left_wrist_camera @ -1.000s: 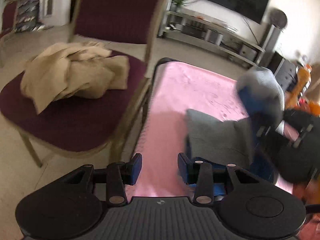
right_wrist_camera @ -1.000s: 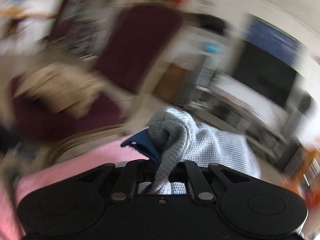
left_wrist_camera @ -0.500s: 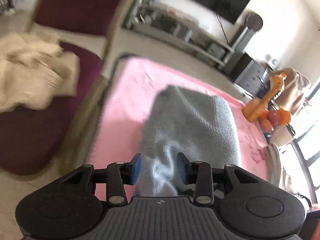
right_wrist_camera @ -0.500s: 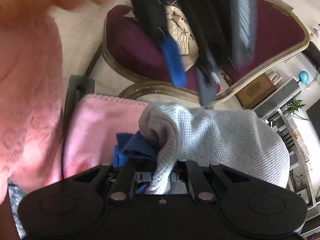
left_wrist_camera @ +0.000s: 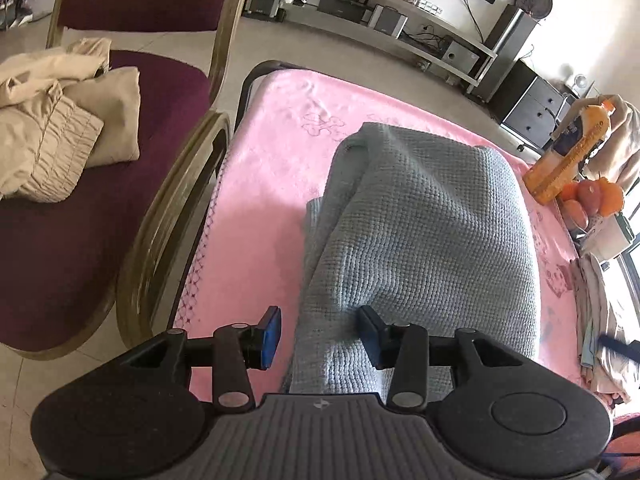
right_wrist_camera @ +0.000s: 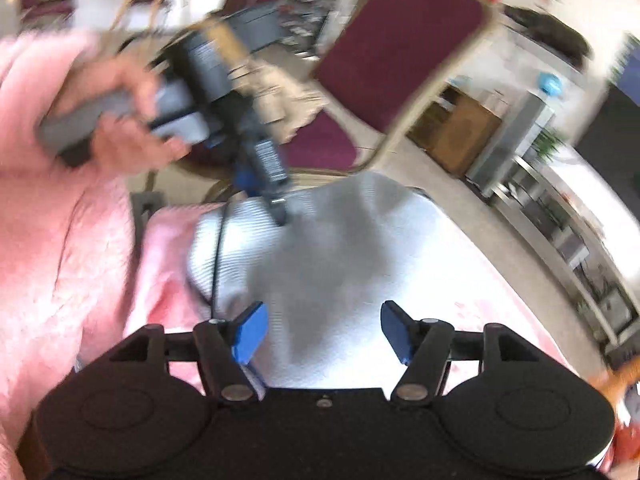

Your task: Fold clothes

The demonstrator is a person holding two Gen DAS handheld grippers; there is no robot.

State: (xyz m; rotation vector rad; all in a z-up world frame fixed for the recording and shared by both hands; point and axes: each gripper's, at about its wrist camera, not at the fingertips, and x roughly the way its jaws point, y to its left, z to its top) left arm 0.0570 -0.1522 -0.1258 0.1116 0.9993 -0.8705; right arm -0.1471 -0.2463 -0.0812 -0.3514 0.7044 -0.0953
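At the far left of the left wrist view a crumpled beige garment [left_wrist_camera: 52,128] lies on the maroon chair [left_wrist_camera: 80,240]; right of it the pink blanket [left_wrist_camera: 280,136] covers the table; filling the centre and lower centre of that frame lies the grey knit garment [left_wrist_camera: 424,232], doubled over in a thick soft mound with a loose layered edge down its left side. The left gripper [left_wrist_camera: 318,334] stands wide, one pad clear of the cloth on the left, the other against it. In the blurred right wrist view the right gripper [right_wrist_camera: 322,330] is also spread wide over the knit, holding nothing. I judge the knit light, limp, stretchy and not slippery; a pinch through both layers at a near corner or along that left edge would hold best; a single layer would sag.
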